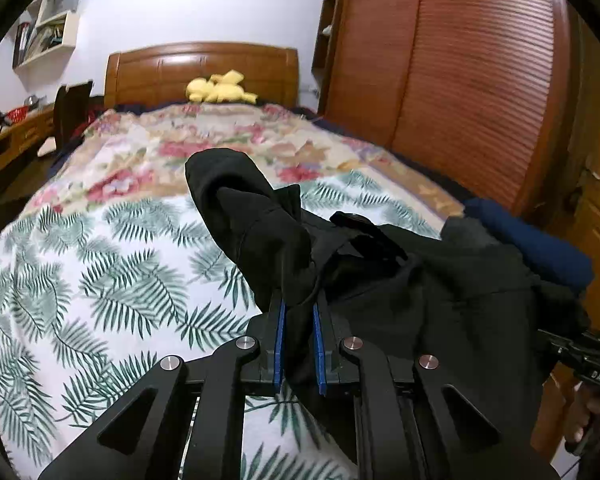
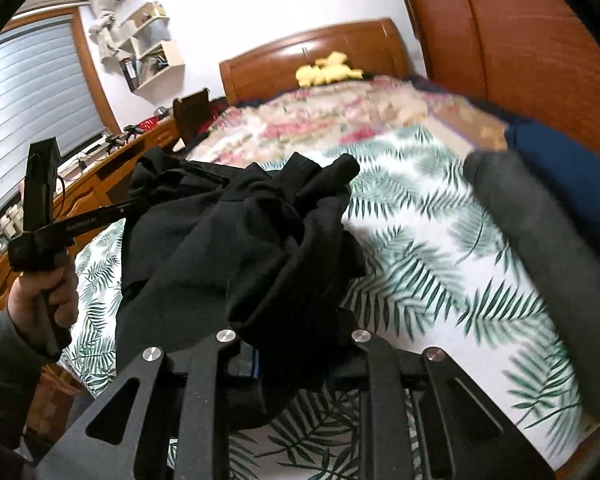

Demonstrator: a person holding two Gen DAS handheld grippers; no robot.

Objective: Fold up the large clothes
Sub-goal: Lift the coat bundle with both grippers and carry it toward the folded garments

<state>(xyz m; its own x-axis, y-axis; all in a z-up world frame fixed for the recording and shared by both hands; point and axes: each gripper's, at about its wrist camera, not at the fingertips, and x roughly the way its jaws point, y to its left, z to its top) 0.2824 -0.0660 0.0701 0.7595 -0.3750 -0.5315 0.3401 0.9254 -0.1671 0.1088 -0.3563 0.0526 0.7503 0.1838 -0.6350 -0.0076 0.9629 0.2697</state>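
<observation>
A large black garment (image 1: 400, 280) hangs bunched between both grippers above the bed. My left gripper (image 1: 299, 312) is shut on a fold of it, the blue pads pinching the cloth. One end of the cloth sticks up beyond the fingers. In the right wrist view the same black garment (image 2: 252, 240) drapes over my right gripper (image 2: 292, 360), whose fingers are hidden under the cloth that it grips. The left gripper shows there at the left, held in a hand (image 2: 40, 296).
The bed has a palm-leaf sheet (image 1: 100, 280) and a floral quilt (image 1: 220, 140) beyond it. A dark grey garment (image 2: 540, 240) and a blue one (image 2: 560, 168) lie at the right edge. A yellow plush (image 1: 220, 88) sits by the headboard. A wooden wardrobe (image 1: 460, 60) stands right, a desk (image 2: 112, 160) left.
</observation>
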